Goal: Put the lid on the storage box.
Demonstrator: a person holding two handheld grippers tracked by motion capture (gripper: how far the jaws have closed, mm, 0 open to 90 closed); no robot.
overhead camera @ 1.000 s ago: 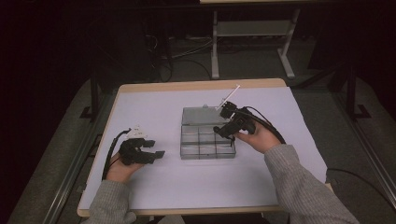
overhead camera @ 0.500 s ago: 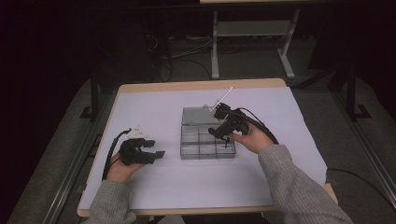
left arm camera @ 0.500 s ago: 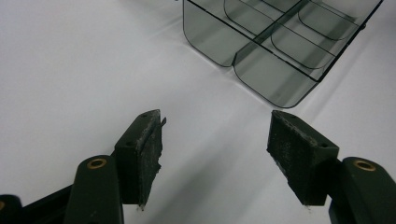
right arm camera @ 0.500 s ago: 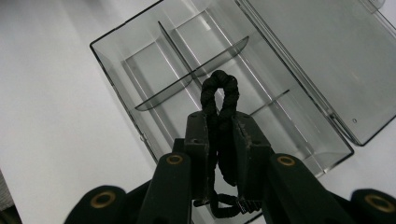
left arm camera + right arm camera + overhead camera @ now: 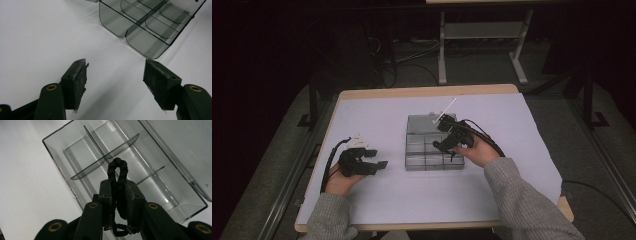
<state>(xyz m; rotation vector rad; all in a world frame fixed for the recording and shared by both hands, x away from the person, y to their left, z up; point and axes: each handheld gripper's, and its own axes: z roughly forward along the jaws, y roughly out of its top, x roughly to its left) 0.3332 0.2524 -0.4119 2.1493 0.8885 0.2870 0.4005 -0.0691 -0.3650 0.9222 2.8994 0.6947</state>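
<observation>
Overhead, a clear plastic compartment box (image 5: 432,145) sits at the middle of a white-covered table (image 5: 412,200), its lid open toward the far side. The person's right hand (image 5: 479,150) holds the right gripper (image 5: 443,145) over the right part of the box. The left gripper (image 5: 379,164) rests on the table well to the left of the box, apart from it, held by the left hand (image 5: 343,182). A thin white stick-like piece (image 5: 446,110) stands out above the right gripper; what it is cannot be told at this size.

Right gripper view adds what the high view cannot resolve: the jaws are pressed together on a black braided cord (image 5: 117,170), folded so that a loop sticks up beyond the jaw tips. More of the cord hangs below the pads. Behind the loop lie the box's dividers (image 5: 105,161) and compartments, seen through clear walls. Whether the loop touches the box cannot be told.

Left gripper view: jaws spread wide, nothing between them, the rough pads (image 5: 80,80) facing each other over bare white surface. A rounded corner of the box (image 5: 142,32) shows ahead and to the upper right, with curved partitions inside.
</observation>
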